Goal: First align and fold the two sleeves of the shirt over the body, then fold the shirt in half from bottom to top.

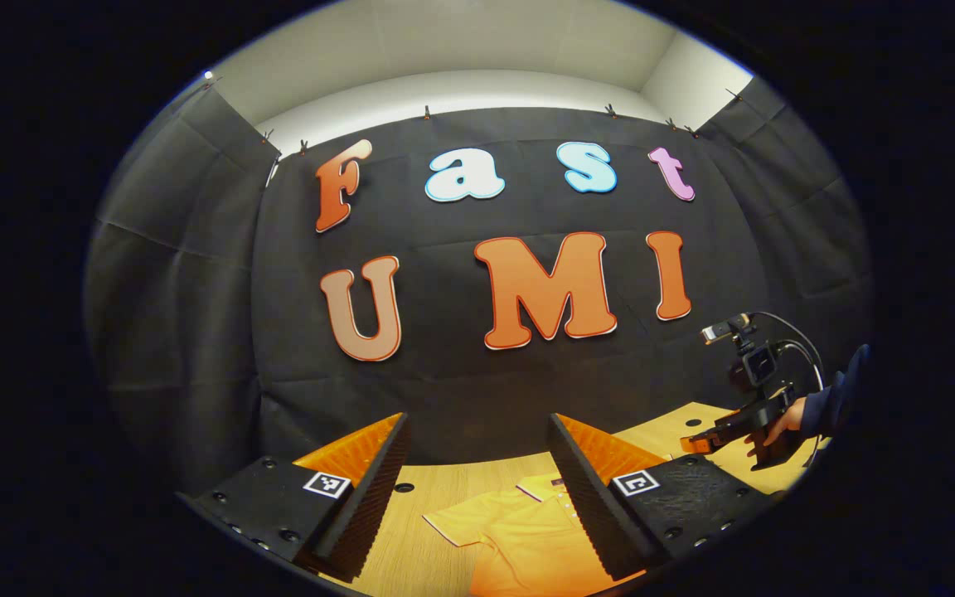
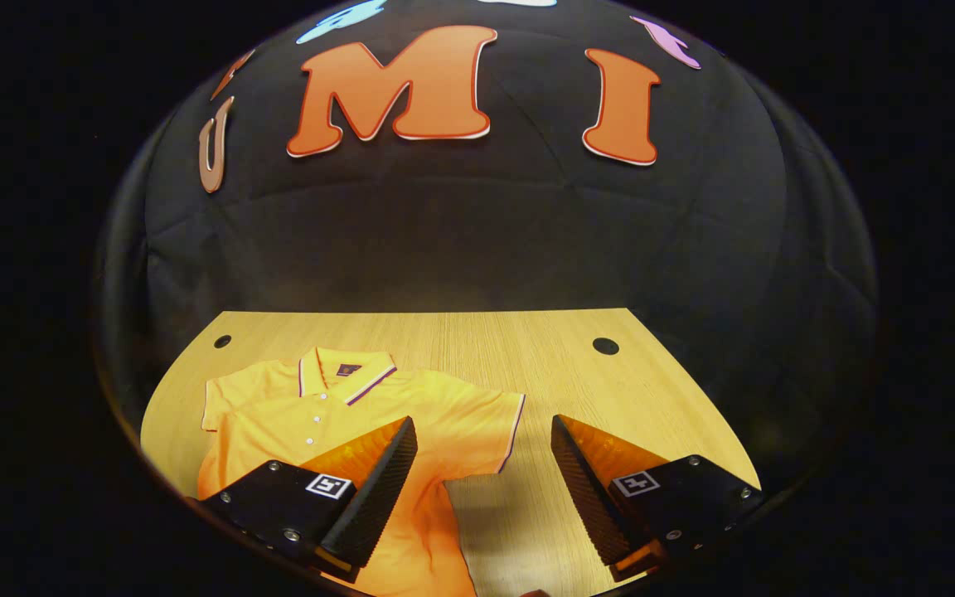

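Orange polo shirt (image 2: 336, 414) lies flat and face up on the wooden bench (image 2: 544, 356), collar (image 2: 345, 373) toward the booth's back wall, placket buttons showing. Both short sleeves are spread outward, neither folded over the body yet, so the first step of the task looks not yet begun. In the right gripper view one sleeve (image 2: 486, 427) reaches toward mid-bench and the other sleeve (image 2: 225, 398) lies close to the bench's edge.

Right claw (image 2: 484, 460) held above the bench, fingers apart, nothing between them. It sits over the mid-bench sleeve hem; likely placed there to come down on that sleeve's edge.

Left claw (image 1: 477, 473) also apart and empty, raised over the shirt's collar end (image 1: 548, 489), camera tipped up toward the wall. One sleeve (image 1: 453, 522) shows between its fingers. Judged a ready position, not a grasp.

In the left gripper view the other gripper (image 1: 722, 435) shows farther off, with a hand (image 1: 780, 423) in a dark sleeve (image 1: 838, 398) holding it and a cable looping from its camera mount.

Shirt laid square to the bench, probably so the sleeves can be aligned symmetrically.

Writing: a small dark tag (image 2: 348, 370) inside the collar, too small to read. Square black-and-white markers on each finger block, e.g. (image 2: 330, 486); patterns, not text. Two dark round holes (image 2: 605, 346) in the bench top.
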Tool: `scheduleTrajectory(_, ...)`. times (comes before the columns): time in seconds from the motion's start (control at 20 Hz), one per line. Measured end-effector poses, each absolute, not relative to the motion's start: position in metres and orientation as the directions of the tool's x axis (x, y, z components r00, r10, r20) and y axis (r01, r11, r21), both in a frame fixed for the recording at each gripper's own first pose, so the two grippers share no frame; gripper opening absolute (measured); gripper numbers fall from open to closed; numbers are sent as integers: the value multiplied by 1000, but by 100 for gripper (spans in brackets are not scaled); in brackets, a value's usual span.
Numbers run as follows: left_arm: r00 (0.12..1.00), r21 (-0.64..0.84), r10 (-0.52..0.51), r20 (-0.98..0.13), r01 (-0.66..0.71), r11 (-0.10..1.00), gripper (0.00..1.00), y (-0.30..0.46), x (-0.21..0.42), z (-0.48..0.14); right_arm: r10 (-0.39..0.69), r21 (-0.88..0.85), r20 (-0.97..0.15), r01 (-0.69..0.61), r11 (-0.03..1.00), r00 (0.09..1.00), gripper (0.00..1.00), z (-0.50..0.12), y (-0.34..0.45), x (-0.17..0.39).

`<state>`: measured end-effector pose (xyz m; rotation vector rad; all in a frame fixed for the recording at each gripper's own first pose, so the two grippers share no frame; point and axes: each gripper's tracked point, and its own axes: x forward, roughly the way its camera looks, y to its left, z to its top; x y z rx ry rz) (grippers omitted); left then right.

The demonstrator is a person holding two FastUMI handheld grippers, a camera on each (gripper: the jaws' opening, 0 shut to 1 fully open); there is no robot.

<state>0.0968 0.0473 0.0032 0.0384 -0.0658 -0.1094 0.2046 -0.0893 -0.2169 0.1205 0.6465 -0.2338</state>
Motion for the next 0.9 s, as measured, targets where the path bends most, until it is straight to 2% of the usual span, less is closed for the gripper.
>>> scheduleTrajectory(0.15, 995, 45, -84, 45, 82, 996, 99, 54, 103, 0, -131, 51, -695, 231, 972, 706, 98, -246, -89, 216)
scheduleTrajectory(0.35, 999, 44, 46, 20, -47, 998, 99, 66, 98, -5, -62, 94, -787, 219, 971, 614, 97, -281, -94, 231)
scheduleTrajectory(0.6, 990, 68, 136, -46, -133, 989, 99, 67, 93, -20, 23, 161, -878, 249, 955, 478, 96, -316, -106, 249)
scheduleTrajectory(0.9, 974, 104, 209, -84, -200, 974, 99, 62, 91, -27, 84, 195, -933, 295, 935, 351, 79, -353, -117, 267)
